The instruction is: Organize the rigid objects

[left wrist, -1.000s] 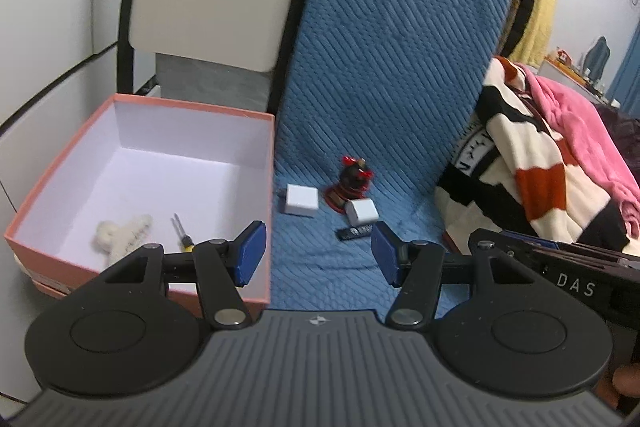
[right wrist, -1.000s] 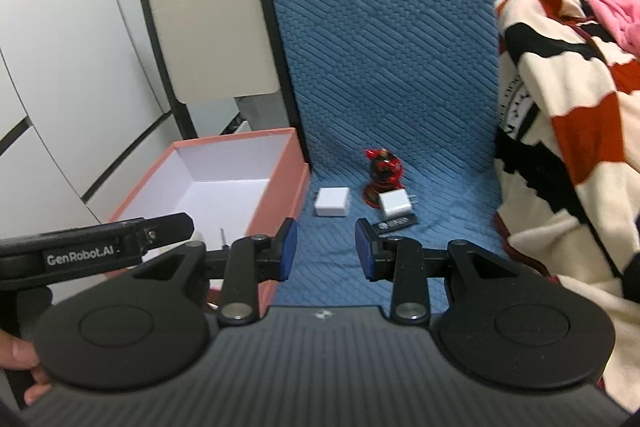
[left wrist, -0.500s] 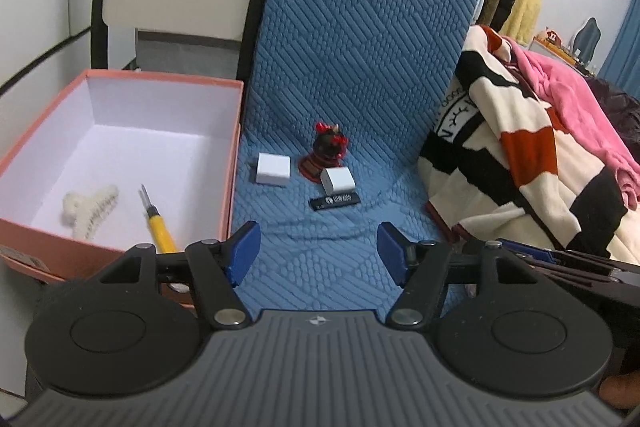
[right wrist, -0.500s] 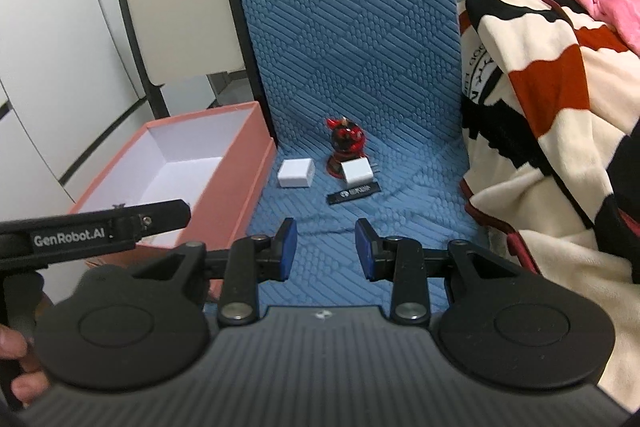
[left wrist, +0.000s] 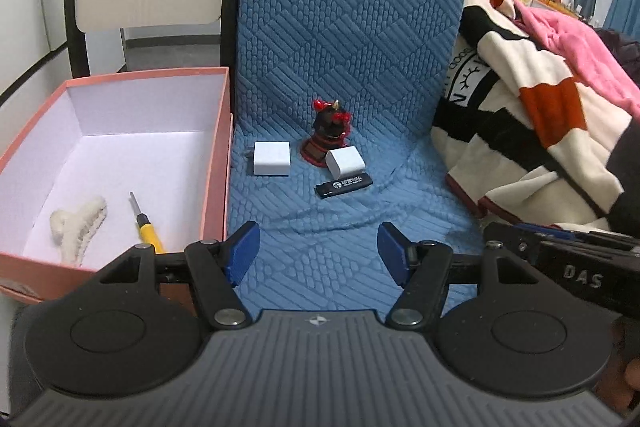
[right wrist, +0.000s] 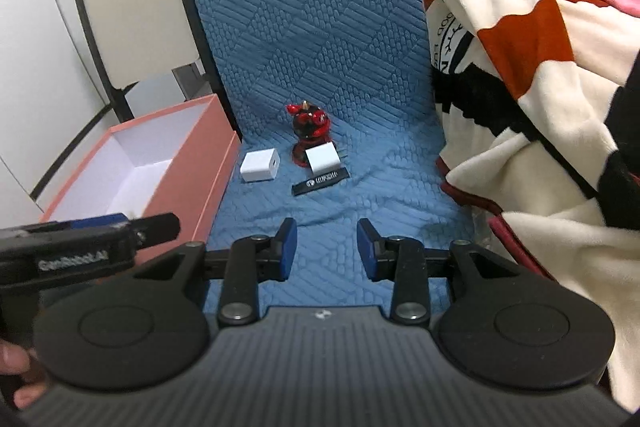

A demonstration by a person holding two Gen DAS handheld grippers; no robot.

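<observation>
On the blue quilted mat [left wrist: 340, 219] lie a white charger cube [left wrist: 272, 158], a second white cube [left wrist: 345, 163], a black USB stick [left wrist: 345, 185] and a red-and-black figurine [left wrist: 329, 131]. They also show in the right wrist view: charger cube [right wrist: 259, 165], second cube [right wrist: 323, 159], USB stick [right wrist: 320, 183], figurine [right wrist: 309, 129]. A pink box [left wrist: 218, 155] at the left holds a cream hair claw [left wrist: 78, 225] and a yellow screwdriver [left wrist: 146, 227]. My left gripper [left wrist: 318, 253] is open and empty, well short of the objects. My right gripper [right wrist: 327, 249] is open and empty.
A striped blanket [left wrist: 520, 123] and pink cloth [left wrist: 572, 39] lie at the right of the mat. A beige folding chair [right wrist: 132, 11] stands behind the pink box [right wrist: 192, 163]. Each gripper shows at the other view's edge.
Both grippers have swung and moved closer to the objects on the mat. The left view now centres on the mat rather than the box. Both stay open.
</observation>
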